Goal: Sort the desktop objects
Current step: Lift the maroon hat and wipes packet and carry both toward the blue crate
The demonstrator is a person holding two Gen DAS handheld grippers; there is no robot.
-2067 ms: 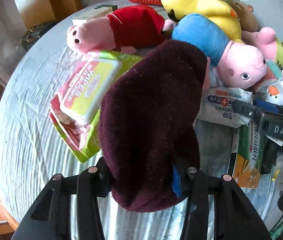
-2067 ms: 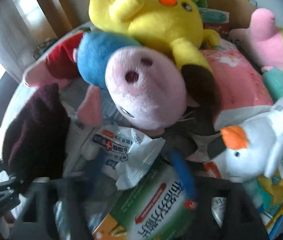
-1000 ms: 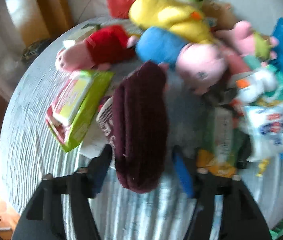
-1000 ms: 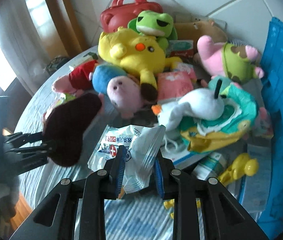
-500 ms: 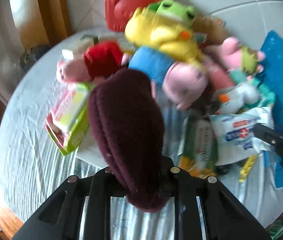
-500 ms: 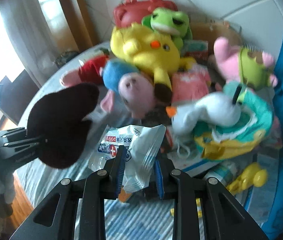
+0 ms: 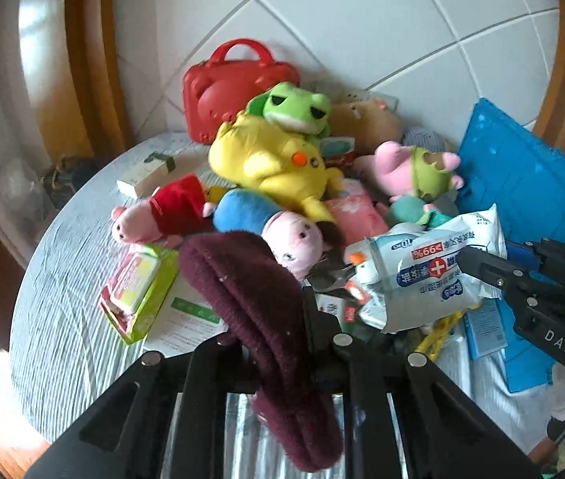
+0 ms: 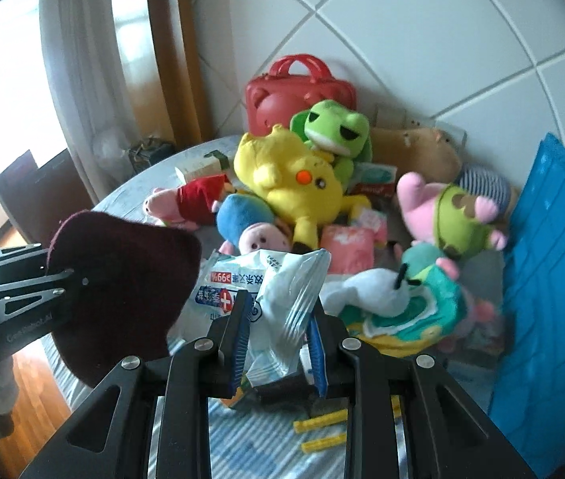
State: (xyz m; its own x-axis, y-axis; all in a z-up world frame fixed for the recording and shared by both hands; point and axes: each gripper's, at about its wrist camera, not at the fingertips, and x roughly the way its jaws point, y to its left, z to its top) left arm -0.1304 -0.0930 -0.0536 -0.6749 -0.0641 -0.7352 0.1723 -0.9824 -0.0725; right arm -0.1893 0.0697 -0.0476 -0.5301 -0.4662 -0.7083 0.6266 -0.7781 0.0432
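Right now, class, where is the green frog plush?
The green frog plush sits at the back of the pile, atop the yellow plush, just before the red case.

Both wrist views look down from close above the table toward the tiled wall, sharing the toy pile; each catches the other gripper at frame edge.

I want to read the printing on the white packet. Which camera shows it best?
Left wrist: the packet faces it broadside, held in the right claw. The right wrist sees it crumpled and end-on between its own fingers.
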